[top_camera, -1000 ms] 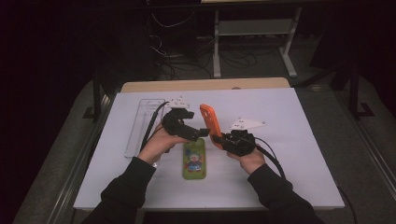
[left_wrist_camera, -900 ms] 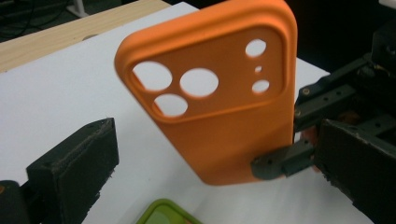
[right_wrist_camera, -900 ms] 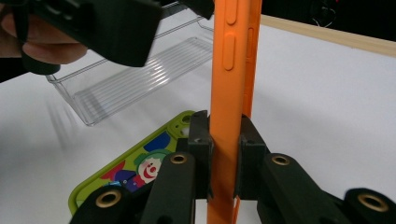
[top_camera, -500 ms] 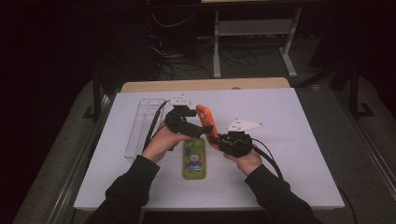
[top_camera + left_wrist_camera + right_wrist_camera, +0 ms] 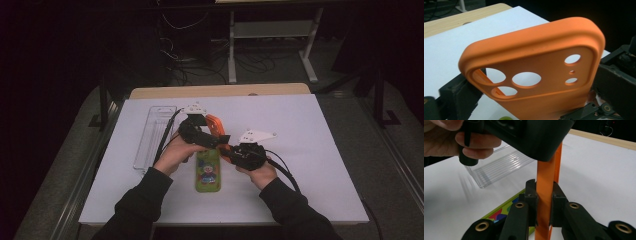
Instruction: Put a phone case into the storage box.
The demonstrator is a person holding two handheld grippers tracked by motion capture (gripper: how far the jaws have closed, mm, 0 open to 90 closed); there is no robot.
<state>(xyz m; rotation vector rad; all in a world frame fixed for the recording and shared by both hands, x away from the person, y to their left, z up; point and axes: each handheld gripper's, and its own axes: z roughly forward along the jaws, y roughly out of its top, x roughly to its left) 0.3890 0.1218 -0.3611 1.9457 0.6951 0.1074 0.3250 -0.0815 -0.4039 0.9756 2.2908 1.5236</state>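
Orange phone case (image 5: 534, 72) stands on edge in the air over the white table (image 5: 325, 145), between your two hands and just above the green phone (image 5: 207, 172) that lies flat on the table. Your right gripper (image 5: 544, 202) has its jaws nearly closed, clamped on the thin lower wall of the case, and carries its weight. Your left gripper (image 5: 200, 131) brackets the camera-hole end across its width: its jaws stand wide, one on each side of the case, and they have just been closing in on it. From the left gripper view you cannot tell whether the pads already press on the edges.

By the look of it, you are in the middle of taking a second hold, so that both grippers can steer the case onto the phone. The next move calls for a firm left grip before the right one gives anything up; then tilt the case flat, open side down, and line its corners up with the phone. The clear plastic tray (image 5: 154, 135) sits to the left, apart from the work.
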